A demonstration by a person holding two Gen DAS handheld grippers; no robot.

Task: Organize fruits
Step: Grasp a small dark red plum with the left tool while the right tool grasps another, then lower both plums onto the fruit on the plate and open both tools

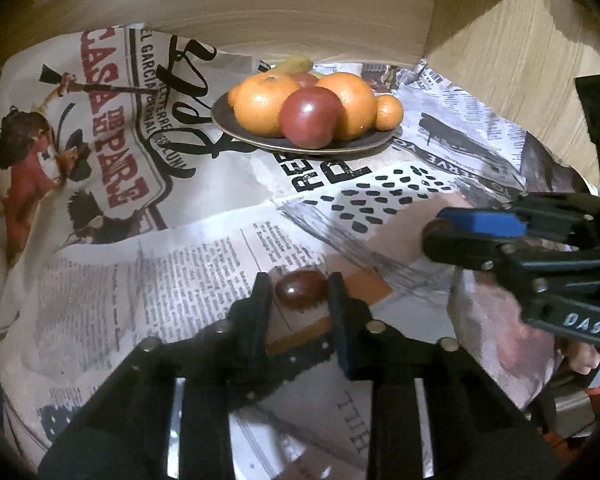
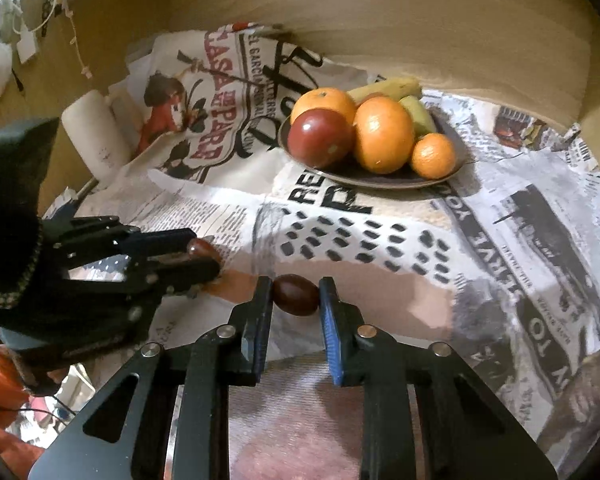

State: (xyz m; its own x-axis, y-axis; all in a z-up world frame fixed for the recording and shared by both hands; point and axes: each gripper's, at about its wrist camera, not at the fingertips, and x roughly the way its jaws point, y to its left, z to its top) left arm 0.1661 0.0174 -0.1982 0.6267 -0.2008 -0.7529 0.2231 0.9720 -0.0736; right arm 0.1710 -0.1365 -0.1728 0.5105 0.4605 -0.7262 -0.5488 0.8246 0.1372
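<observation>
Newsprint-covered table, fruit plate, white roll

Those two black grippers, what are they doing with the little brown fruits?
A person is tidying fruit with a gripper in each hand. The left gripper is closed on one small dark fruit, and the right gripper is closed on another small dark fruit. Both are low over the newspaper covering the table. Farther back, a plate already holds oranges, a red apple and a banana.

dark brown plate; orange oranges; deep red apple; yellow banana; black-and-white newsprint cloth, red lettering.
</observation>
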